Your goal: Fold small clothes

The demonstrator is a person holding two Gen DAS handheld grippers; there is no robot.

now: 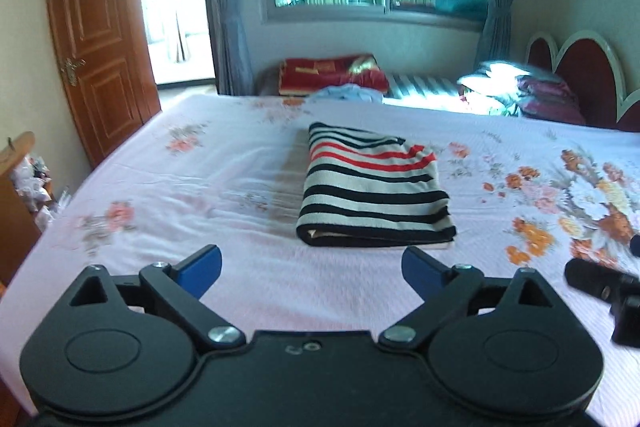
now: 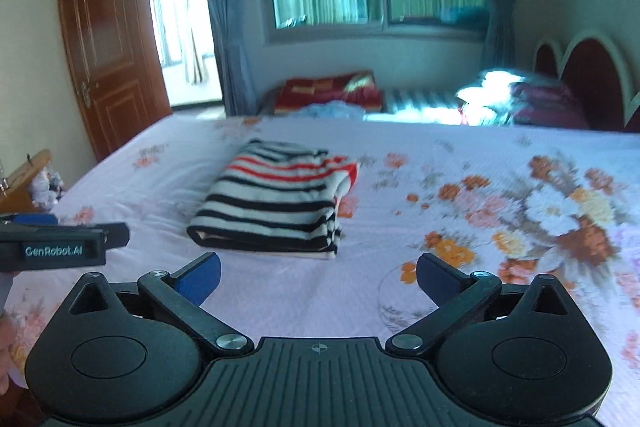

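Garment: a folded black, white and red striped knit top is lying at frame centre on the pink floral bedsheet.
Left tongs: hovering at lower centre, spread wide, gripping nothing.
Right tongs: standing wide apart, empty, the top lying beyond them.
Background: a brown wooden door is standing open at upper left.

We see a folded black, white and red striped knit garment on the pink floral bedsheet. Our right gripper hangs wide apart and empty, short of it.

Black left gripper — blue pads, silver screws, "GenRobot.AI".
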